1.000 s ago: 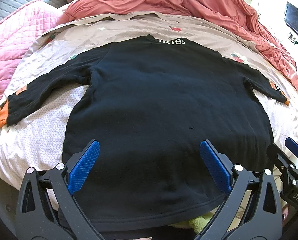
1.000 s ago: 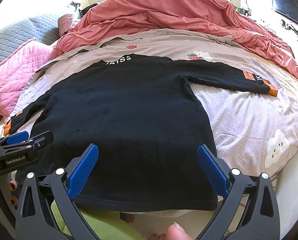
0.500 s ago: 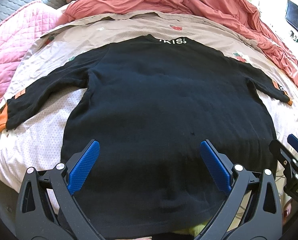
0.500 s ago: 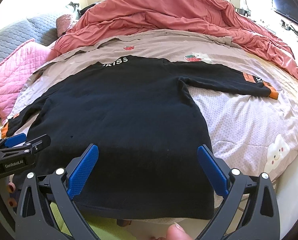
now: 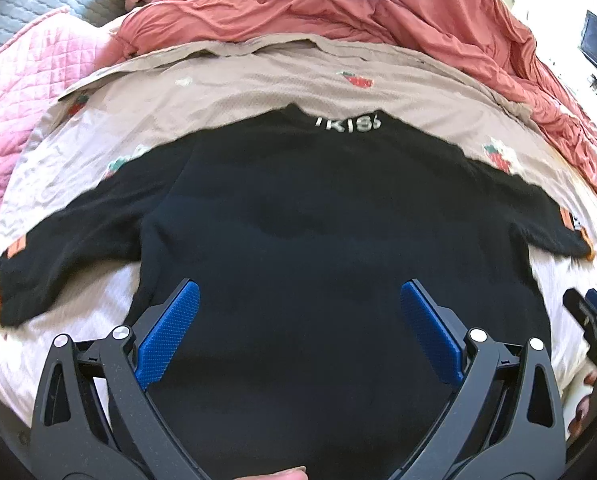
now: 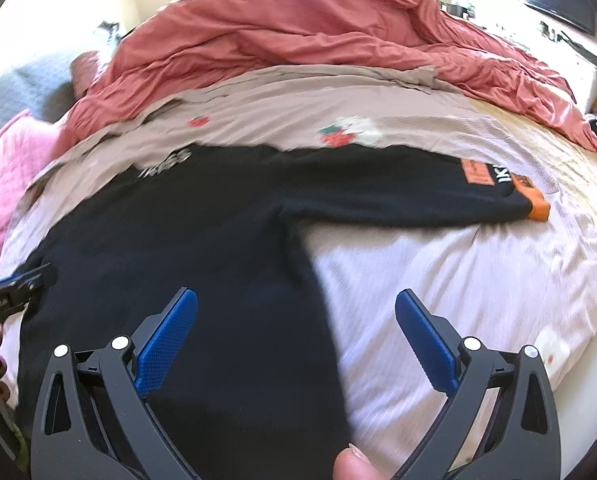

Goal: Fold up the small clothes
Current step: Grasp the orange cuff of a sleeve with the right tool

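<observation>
- The black sweatshirt [image 5: 330, 248] lies spread flat, back up, on the bed [image 6: 478, 280], sleeves out to both sides.
- Folding looks not yet begun; both the left hand-held gripper [image 5: 298, 332] and the right hand-held gripper [image 6: 296, 336] hover with jaws wide apart, holding nothing.
- Next move likely: take the right sleeve [image 6: 418, 196] and fold it inward.
- A rumpled red duvet [image 6: 318, 32] lies heaped behind.

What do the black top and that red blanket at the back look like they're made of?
Top: a soft matte knit, perhaps fleece or cotton jersey; it looks fuzzy and reflects no light. Blanket: a thin, smooth woven fabric with a slight sheen, bunched into fine crinkles.
</observation>
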The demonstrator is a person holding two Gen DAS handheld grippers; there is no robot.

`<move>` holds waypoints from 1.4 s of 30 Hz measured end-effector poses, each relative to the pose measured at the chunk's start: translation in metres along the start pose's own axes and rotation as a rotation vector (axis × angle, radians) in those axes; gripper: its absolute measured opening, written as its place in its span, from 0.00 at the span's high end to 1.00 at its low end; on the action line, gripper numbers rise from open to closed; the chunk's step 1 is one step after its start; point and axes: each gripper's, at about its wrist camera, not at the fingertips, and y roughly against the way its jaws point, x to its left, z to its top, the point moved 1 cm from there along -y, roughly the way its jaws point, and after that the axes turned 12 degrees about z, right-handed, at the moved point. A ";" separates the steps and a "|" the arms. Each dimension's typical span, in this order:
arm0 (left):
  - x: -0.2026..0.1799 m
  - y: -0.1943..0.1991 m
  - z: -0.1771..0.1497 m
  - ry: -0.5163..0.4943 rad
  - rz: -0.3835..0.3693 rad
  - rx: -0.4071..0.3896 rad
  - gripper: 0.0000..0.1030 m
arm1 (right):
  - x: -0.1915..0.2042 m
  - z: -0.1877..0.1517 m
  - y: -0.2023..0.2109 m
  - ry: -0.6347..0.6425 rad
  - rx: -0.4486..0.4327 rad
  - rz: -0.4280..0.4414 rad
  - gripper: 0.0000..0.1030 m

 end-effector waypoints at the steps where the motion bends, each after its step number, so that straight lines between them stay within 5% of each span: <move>1: -0.003 -0.004 0.007 0.001 0.001 -0.001 0.08 | -0.009 0.007 -0.002 -0.004 -0.006 -0.018 0.04; 16: -0.048 -0.062 0.043 -0.064 0.012 0.038 0.08 | -0.202 0.074 -0.029 -0.301 -0.018 -0.342 0.04; 21: -0.056 -0.078 0.044 -0.084 0.031 0.040 0.08 | -0.246 0.071 -0.026 -0.345 0.006 -0.391 0.04; 26: -0.062 -0.095 0.041 -0.088 0.024 0.062 0.08 | -0.268 0.070 -0.039 -0.375 0.046 -0.346 0.05; 28: -0.063 -0.100 0.038 -0.088 0.031 0.069 0.08 | -0.269 0.071 -0.042 -0.386 0.049 -0.322 0.22; 29: -0.062 -0.102 0.036 -0.088 0.034 0.075 0.08 | -0.269 0.071 -0.041 -0.387 0.042 -0.317 0.40; 32: -0.062 -0.104 0.032 -0.088 0.037 0.070 0.08 | -0.263 0.075 -0.034 -0.378 0.005 -0.288 0.57; 42: -0.045 -0.090 0.035 -0.046 0.018 0.040 0.08 | -0.180 0.110 -0.004 -0.177 -0.136 -0.096 0.73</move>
